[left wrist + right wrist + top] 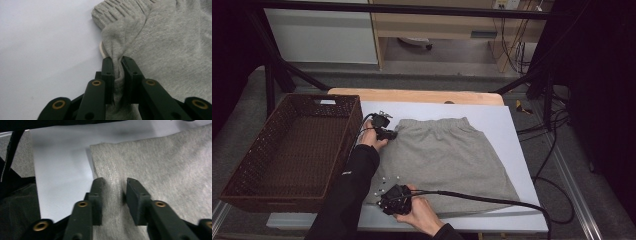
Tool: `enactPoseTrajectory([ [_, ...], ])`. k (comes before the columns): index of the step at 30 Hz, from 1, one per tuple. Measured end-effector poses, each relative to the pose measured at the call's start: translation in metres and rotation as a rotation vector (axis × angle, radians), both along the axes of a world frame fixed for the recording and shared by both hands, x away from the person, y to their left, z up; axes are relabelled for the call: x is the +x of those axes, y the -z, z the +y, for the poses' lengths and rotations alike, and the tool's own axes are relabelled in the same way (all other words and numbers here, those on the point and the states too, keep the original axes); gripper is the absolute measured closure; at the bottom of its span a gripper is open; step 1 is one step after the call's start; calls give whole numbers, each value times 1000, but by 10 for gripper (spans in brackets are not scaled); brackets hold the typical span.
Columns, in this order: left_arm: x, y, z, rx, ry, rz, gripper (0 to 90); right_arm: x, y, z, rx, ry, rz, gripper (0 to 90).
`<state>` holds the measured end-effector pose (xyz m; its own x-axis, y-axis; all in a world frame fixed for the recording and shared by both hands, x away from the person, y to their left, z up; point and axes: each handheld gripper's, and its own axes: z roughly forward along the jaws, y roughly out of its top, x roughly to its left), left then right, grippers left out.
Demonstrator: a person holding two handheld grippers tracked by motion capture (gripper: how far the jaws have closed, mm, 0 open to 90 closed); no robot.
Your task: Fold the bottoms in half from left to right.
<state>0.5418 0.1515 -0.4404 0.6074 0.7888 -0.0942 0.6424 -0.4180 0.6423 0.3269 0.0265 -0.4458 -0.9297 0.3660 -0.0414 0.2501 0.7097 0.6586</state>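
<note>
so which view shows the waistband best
The left gripper view: the gathered waistband is close and sharp. The high view shows it small, at the shorts' far edge. The right gripper view shows plain grey cloth.

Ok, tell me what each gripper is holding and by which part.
The left gripper pinches the grey shorts at the side edge just below the waistband. The right gripper straddles the hem corner, fabric between its jaws, not visibly clamped.

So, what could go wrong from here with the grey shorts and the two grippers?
The right gripper has fabric of the grey shorts between its jaws near the hem, but a gap remains, so the hem may slip out when lifted. The left gripper pinches only a small fold near the waistband, which could pull free. The wicker basket stands close; the shorts might catch on its rim.
</note>
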Motion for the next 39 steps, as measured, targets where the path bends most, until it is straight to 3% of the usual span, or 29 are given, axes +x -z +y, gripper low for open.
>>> enactPoseTrajectory([
  [7, 0, 0, -1, -1, -11, 5, 796, 3, -1, -1, -15, -1, -9, 863],
  [24, -1, -2, 1, -30, -35, 21, 829, 5, -4, -4, -16, -8, 2, 879],
  [27, -1, -7, 1, -44, -45, 28, 841, 4, -9, -6, -10, -8, -2, 879],
  [31, -3, -17, 7, -99, -56, 41, 843, 4, -21, -10, 10, -5, -18, 880],
  [39, -7, -35, 4, -112, -29, 27, 845, 3, -44, -19, 59, 1, -31, 880],
])
